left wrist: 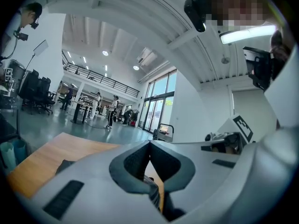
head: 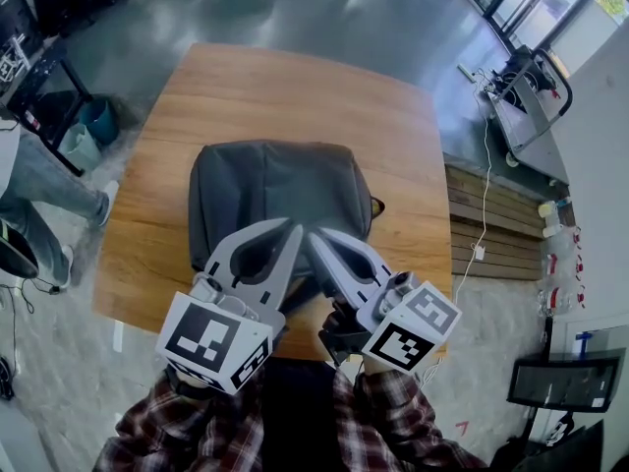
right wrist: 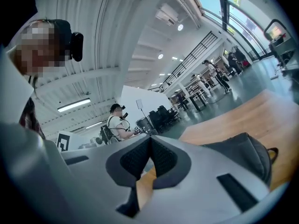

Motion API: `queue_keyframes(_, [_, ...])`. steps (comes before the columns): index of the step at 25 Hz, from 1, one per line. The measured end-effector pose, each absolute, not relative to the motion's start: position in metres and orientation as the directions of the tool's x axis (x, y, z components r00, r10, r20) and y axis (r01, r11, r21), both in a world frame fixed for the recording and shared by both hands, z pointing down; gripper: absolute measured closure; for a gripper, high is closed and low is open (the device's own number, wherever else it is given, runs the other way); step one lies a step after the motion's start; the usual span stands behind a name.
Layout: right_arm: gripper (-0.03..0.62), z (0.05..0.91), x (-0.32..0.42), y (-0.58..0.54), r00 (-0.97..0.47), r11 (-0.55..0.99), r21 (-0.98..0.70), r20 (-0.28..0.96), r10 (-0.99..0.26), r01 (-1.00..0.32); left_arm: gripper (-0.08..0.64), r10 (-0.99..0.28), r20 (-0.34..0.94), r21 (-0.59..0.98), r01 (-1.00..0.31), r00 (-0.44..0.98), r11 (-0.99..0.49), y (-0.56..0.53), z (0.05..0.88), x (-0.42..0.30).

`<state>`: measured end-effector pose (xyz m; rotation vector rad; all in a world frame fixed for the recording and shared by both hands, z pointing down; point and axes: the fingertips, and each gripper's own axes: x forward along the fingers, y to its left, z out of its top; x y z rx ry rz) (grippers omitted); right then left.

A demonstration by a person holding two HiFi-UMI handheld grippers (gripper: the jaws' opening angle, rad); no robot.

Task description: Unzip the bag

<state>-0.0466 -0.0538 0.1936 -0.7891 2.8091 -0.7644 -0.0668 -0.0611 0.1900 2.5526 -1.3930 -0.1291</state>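
Note:
A dark grey bag (head: 275, 197) lies flat in the middle of a wooden table (head: 295, 91); I cannot make out its zipper. Both grippers hover side by side over the bag's near edge, tips almost touching each other. My left gripper (head: 294, 229) is shut with nothing between its jaws, and my right gripper (head: 314, 236) is shut and empty too. In the left gripper view the jaws meet at the left gripper (left wrist: 150, 144), with a corner of the bag (left wrist: 65, 165) low on the left. The right gripper view shows the right gripper (right wrist: 150, 138) shut, the bag (right wrist: 243, 154) to its right.
A seated person's legs (head: 44, 200) and a teal bin (head: 93, 126) are left of the table. A cart (head: 521, 87) and wooden boards (head: 491, 226) stand to the right. Several people (left wrist: 105, 108) are far off in the hall.

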Motion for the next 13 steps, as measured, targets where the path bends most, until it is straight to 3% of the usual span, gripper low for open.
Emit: queue_keyframes(13, [0.583,0.1838,-0.0431,-0.0558,-0.837,0.726,-0.489,0.017,-0.546,-0.483,0.551,-0.847,0.051,0.242,-0.829,0.530,-0.504,-0.0624,0.1867,-0.0749])
